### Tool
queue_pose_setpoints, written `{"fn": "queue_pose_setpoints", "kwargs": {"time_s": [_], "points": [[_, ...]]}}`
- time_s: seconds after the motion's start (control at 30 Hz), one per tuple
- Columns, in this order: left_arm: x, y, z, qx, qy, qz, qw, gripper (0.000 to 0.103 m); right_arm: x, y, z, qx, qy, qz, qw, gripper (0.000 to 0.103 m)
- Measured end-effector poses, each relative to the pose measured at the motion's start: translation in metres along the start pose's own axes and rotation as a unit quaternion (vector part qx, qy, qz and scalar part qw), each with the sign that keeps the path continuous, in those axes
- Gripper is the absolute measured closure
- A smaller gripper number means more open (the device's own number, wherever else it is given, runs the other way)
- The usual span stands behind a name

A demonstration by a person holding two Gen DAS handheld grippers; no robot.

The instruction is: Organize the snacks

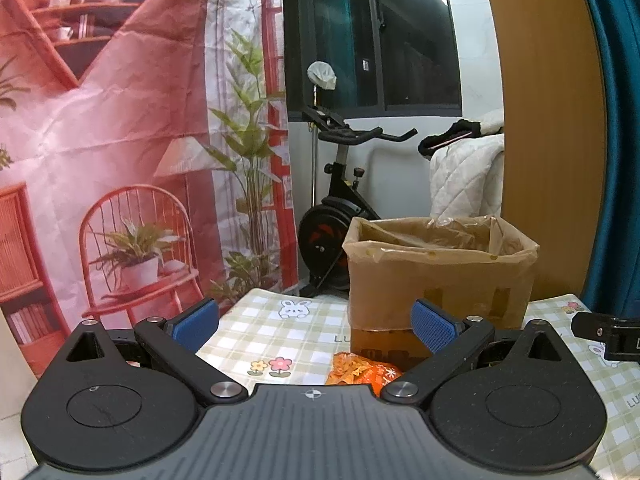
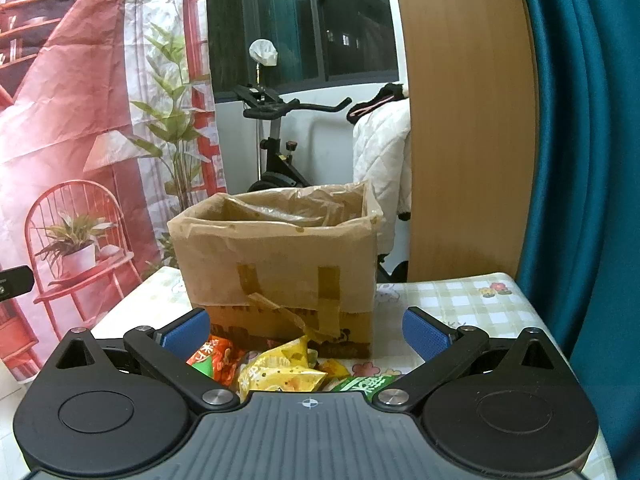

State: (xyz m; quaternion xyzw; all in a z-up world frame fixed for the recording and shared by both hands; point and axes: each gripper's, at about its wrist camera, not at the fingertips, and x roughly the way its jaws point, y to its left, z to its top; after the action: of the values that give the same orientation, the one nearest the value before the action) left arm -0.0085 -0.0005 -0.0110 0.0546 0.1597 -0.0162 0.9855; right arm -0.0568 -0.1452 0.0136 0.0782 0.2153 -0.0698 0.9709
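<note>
The right claw (image 2: 306,330) stands spread wide with nothing between its blue pads (image 2: 426,332), low in the right wrist frame. Just under and ahead of it, at lower centre, lies a loose heap of snacks: a yellow packet (image 2: 280,372), an orange-red packet (image 2: 214,358) to its left, a green packet (image 2: 362,383) to its right. Behind them, mid-frame, stands the cardboard box (image 2: 280,264), open-topped and lined with a plastic bag (image 2: 296,204).

The left claw (image 1: 316,330) is likewise wide open and empty; an orange packet (image 1: 360,368) shows at lower centre of its frame, the box at right of centre.

No packet seems picked yet. The next move likely calls for lowering one claw over a packet, closing gently on the crinkly wrapper, then lifting it over the box rim.
</note>
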Motion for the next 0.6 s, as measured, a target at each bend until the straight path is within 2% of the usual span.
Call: {"fn": "queue_pose_setpoints", "kwargs": {"time_s": [0.6], "points": [[0.0014,0.0065,-0.0005,-0.008,0.008,0.006,0.9999,0.000,0.0076,-0.0036,-0.0071,0.001,0.002,-0.003,1.000,0.001]]}}
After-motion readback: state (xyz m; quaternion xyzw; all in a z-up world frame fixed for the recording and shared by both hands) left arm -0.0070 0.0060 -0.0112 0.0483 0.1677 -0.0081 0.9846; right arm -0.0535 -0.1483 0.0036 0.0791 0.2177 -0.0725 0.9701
